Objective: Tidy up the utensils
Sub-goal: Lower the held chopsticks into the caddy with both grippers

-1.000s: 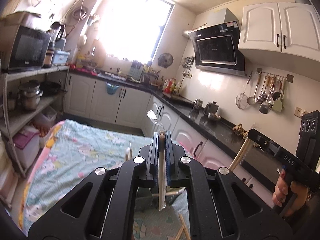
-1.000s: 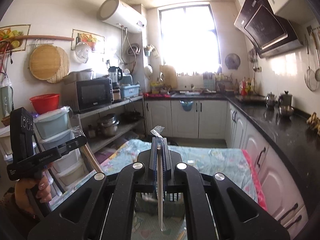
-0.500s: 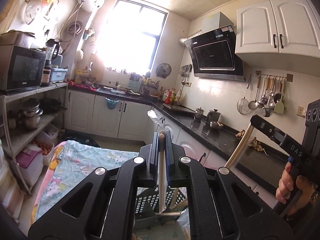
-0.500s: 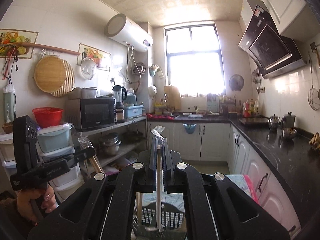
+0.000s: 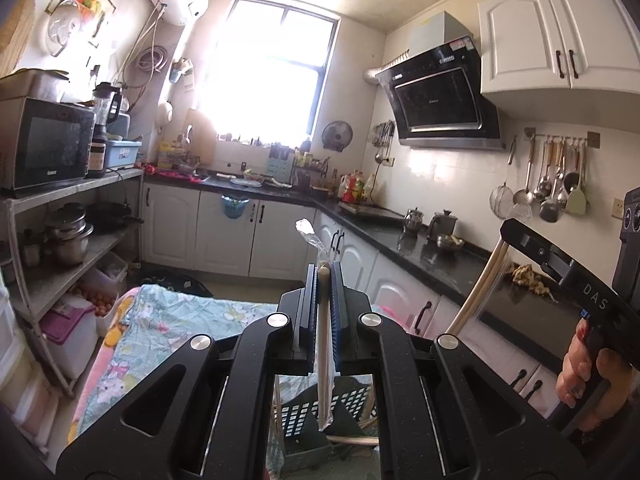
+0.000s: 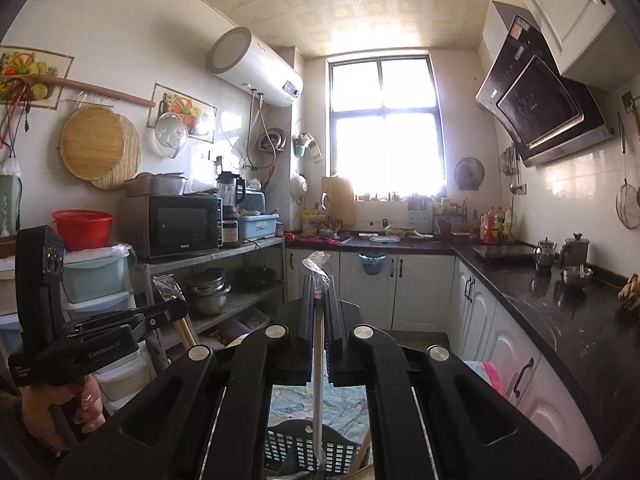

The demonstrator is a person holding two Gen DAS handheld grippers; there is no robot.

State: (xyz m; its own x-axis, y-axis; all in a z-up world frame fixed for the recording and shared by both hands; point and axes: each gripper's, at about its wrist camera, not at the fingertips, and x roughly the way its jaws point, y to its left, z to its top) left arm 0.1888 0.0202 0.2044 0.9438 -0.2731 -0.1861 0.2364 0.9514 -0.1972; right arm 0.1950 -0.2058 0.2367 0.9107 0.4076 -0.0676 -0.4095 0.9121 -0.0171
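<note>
The left gripper (image 5: 323, 280) is clenched on a pale wooden chopstick in a clear plastic sleeve (image 5: 323, 356), pinched upright between its fingers (image 5: 310, 312), the sleeve's crinkled end sticking out past the tips. The right gripper (image 6: 319, 292) grips a second slim sleeved chopstick (image 6: 317, 380) the same way.

Below both pairs of fingers, seen through the gap behind them, sits a dark slotted plastic basket (image 5: 316, 416) on the floral-cloth bench (image 5: 168, 320), with what look like more loose pale sticks lying in it, though that corner is dim.

A second ago the cloth filled the space ahead of the fingers; now both grippers have tipped up toward the kitchen window, and the basket has come underneath the hanging lower ends. That suggests each stick is lined up over the basket, and lowering and letting go would be the likely next step.
</note>
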